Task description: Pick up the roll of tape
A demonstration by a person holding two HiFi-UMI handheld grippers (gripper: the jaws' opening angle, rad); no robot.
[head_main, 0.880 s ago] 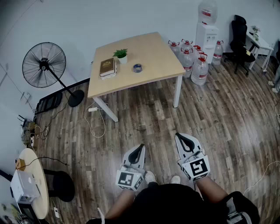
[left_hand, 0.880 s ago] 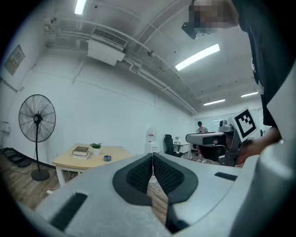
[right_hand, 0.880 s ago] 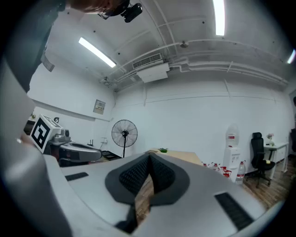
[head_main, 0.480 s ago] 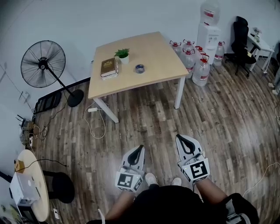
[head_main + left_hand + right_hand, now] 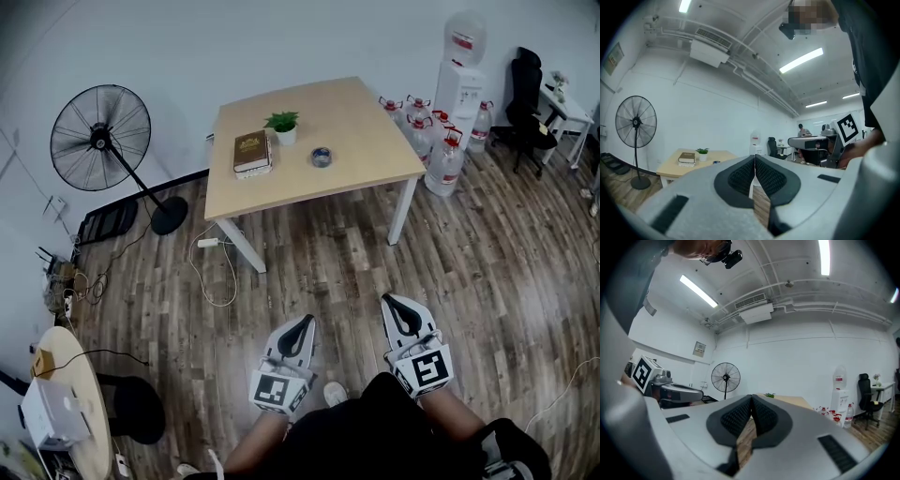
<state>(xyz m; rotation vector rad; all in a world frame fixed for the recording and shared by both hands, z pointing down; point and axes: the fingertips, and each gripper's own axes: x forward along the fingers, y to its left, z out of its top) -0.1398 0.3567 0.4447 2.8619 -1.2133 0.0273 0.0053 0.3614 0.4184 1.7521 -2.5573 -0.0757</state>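
one target: the roll of tape (image 5: 321,157) is lying flat near the middle of the table (image 5: 375,141), well apart from both of our grippers.
tape's neighbours: a small potted plant (image 5: 283,125) is standing just behind it and a brown book (image 5: 251,153) is lying further left; neither is touching the roll.
table: it is standing across a stretch of wooden floor (image 5: 319,262) from us, with water bottles (image 5: 441,150) and a dispenser (image 5: 464,70) crowding its right end and a pedestal fan (image 5: 100,139) off to its left.
left gripper: we are holding the left gripper (image 5: 298,328) level and low in front of us, its jaws pressed together with nothing between them.
right gripper: we are holding the right gripper (image 5: 401,307) the same way, jaws closed tip to tip and empty.
done so far: nothing on the roll itself; we are judging that we are only facing the table, with the tape untouched.
left to do: we are reckoning the whole job is waiting: crossing the floor, opening one pair of jaws, settling them over the roll, closing and lifting.
watch point: the plant is sitting close to the roll, so we are expecting an approach from the table's near edge to be safer.
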